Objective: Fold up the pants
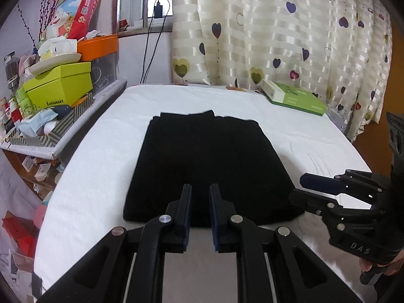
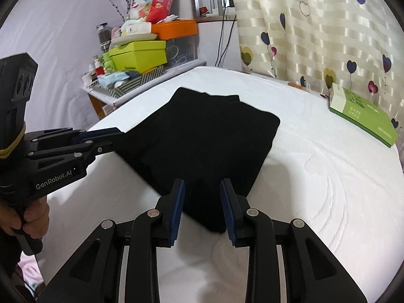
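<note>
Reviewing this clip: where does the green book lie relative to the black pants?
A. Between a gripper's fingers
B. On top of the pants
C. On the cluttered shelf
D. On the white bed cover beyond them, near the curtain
D: the green book lies on the white bed cover clear of the black pants, close to the curtain.

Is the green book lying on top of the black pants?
No. The green book lies on the white bed near the curtain, well apart from the folded black pants.

Black pants (image 1: 207, 166) at centre on white bedding (image 1: 101, 171); cream striped curtain (image 1: 290, 32) with purple hearts upper right; lime-green box (image 1: 60, 85) and orange box (image 1: 98, 46) upper left.
</note>
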The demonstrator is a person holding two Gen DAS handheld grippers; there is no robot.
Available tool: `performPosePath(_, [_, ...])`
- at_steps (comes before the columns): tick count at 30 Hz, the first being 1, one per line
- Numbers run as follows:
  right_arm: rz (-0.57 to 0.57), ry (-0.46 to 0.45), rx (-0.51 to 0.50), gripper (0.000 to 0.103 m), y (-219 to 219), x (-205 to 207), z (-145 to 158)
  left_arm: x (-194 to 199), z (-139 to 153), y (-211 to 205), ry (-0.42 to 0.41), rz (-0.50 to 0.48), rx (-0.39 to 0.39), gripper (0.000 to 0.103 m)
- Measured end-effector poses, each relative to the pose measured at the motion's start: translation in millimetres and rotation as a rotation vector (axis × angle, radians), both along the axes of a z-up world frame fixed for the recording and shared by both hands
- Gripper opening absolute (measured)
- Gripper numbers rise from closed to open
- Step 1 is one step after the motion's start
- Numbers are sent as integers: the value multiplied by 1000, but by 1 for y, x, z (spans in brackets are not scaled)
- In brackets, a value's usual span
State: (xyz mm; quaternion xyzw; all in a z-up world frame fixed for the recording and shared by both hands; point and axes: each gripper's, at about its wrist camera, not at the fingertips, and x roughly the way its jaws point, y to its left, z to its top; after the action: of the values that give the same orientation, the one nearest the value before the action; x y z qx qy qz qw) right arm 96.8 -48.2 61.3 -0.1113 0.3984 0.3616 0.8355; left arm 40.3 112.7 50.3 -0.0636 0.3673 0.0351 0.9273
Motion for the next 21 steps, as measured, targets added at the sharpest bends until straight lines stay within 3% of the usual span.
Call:
performPosePath(4, [6, 11, 5, 32, -6, -17, -3, -15, -1, -6, 9, 18, -13, 16])
performPosePath(7, [19, 4, 3, 43, -9, -31, -2, -27, -4, -12, 20, 28, -7, 16])
performPosePath(14, [13, -21, 4, 44, -16, -52, 4, -45, -7, -19, 22, 47, 4, 16])
performPosePath(17, [2, -30, -7, 44, -16, -54, 3, -49, -9, -21, 12, 54, 27, 22])
performPosePath(21, [-4, -12, -20, 44, -12, -50, -6, -46, -16, -19, 26, 58, 34, 23])
